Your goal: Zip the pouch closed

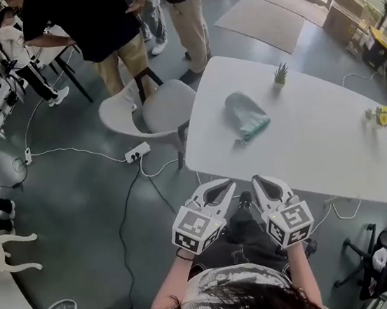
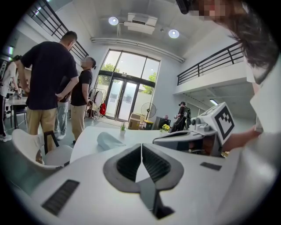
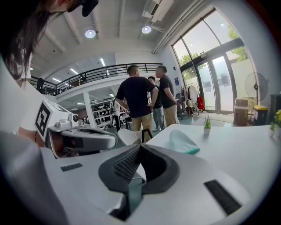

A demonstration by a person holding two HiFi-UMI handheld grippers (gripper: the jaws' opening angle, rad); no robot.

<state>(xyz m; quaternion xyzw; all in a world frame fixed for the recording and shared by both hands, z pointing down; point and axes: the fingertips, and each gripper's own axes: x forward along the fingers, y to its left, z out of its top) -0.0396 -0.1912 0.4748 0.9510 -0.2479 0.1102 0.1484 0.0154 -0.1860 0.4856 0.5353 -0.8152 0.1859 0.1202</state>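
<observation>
Teal-edged grey fabric: found the pouch point(image 1: 246, 115) lying flat on the white bench point(image 1: 334, 146), on the bench's far-left part, just short of a small potted plant point(image 1: 281, 75) near the bench's far edge. Could not tell from any view how far the zip was drawn. Spotted a sprig of yellow flowers point(image 1: 381, 116) at the right end of the bench.

Held the left gripper point(image 1: 230, 183) and the right gripper point(image 1: 256, 179) side by side just off the near edge of the bench, well apart from the pouch. Saw both sets of jaws pressed together, ribbed dark pads meeting at the tips, with nothing caught between them. Made out the pouch beyond the closed tips in the left gripper view point(image 2: 107, 140) and the right gripper view point(image 3: 183, 143).

Noted black-and-white square markers on each gripper's cube; found the print on the shirt below too blurred to read.

Left of the bench, saw a white chair point(image 1: 152, 110) and a power strip point(image 1: 137, 152) on the floor, with people standing beyond the far-left corner.
</observation>
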